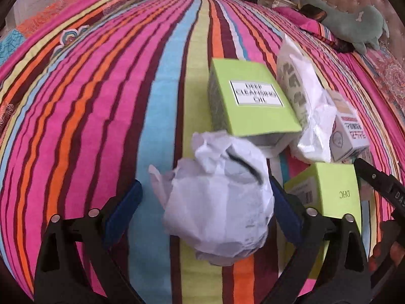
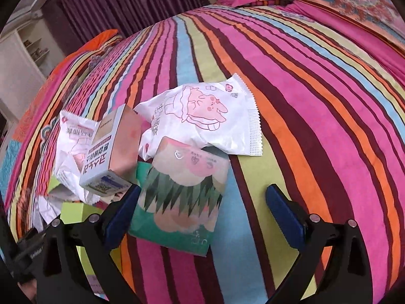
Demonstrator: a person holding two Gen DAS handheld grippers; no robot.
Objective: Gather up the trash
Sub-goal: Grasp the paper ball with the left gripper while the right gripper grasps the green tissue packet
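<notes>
Striped bed (image 1: 101, 101): left tongs (image 1: 206, 210) spread around paper wad (image 1: 220, 202), right tongs (image 2: 202, 212) spread over packet (image 2: 182, 197).

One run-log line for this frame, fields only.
phase: reaching | left gripper: open around crumpled paper | right gripper: open over green packet | surface: striped bedspread

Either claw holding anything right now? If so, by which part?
Nothing held. Left claw stands open astride the crumpled white paper, pads not pressing. Right claw is open over the green pack.
</notes>
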